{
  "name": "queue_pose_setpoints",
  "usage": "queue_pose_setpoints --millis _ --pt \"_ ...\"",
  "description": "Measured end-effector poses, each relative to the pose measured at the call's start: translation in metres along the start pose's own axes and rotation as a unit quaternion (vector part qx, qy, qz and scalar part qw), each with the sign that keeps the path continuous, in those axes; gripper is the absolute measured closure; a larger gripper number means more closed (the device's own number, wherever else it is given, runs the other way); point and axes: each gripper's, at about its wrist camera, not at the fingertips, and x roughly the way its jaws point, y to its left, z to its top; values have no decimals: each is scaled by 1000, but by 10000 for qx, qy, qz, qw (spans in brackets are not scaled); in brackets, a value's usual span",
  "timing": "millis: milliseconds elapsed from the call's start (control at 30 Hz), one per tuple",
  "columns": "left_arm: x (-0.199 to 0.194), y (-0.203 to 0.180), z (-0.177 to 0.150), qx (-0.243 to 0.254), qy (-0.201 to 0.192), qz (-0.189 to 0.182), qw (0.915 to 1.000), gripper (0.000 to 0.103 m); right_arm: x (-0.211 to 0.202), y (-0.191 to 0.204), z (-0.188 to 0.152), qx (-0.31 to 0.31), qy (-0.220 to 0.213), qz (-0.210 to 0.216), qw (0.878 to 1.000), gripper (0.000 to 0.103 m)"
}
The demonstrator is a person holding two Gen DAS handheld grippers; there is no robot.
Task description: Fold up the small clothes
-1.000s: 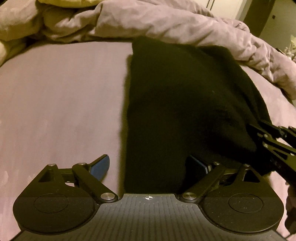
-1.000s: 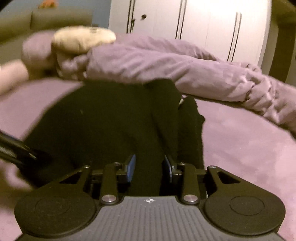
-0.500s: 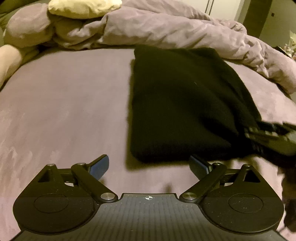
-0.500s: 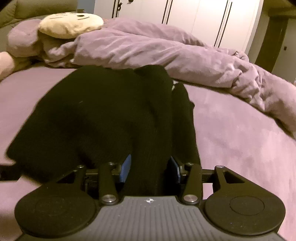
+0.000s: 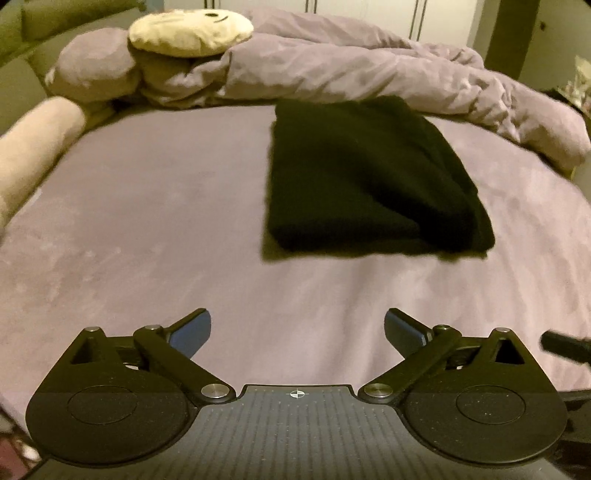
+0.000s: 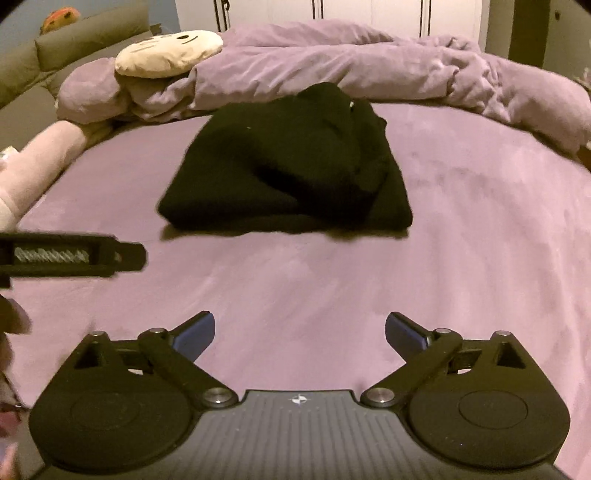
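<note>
A black garment (image 5: 369, 181) lies folded in a rough rectangle on the purple bed sheet (image 5: 147, 221); it also shows in the right wrist view (image 6: 291, 173), with a bunched lump along its right top. My left gripper (image 5: 297, 330) is open and empty, held back from the garment's near edge. My right gripper (image 6: 299, 332) is open and empty, also well short of the garment. The left gripper's body (image 6: 70, 258) shows at the left edge of the right wrist view.
A crumpled purple duvet (image 5: 369, 70) runs along the far side of the bed, just behind the garment. A cream plush cushion (image 5: 190, 31) sits on pillows at the far left. A pale bolster (image 5: 33, 147) lies along the left edge. White wardrobe doors (image 6: 369, 14) stand behind.
My right gripper has let go of the black garment and opened. Both grippers have pulled back towards me, and the garment now lies folded on the sheet.
</note>
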Motion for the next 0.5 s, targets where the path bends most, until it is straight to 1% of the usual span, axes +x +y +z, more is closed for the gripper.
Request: queue_pose_setpoints --millis 100,167,267,367,500 --pt "-14 -2 -4 163 -92 249 9995 0 -13 8 4 -51 50 -214 9997 4" --pt "-20 -1 -5 184 -159 217 9995 0 -20 12 10 -176 61 -197 9996 4" --pt "-21 1 1 138 34 251 9996 0 -28 11 17 -21 -70 -214 9997 4" --pt "-21 4 4 96 128 106 9998 0 -26 11 27 53 100 -224 9997 4" --pt "-14 6 10 26 324 143 9994 0 -17 18 38 -124 270 -532 9981 4"
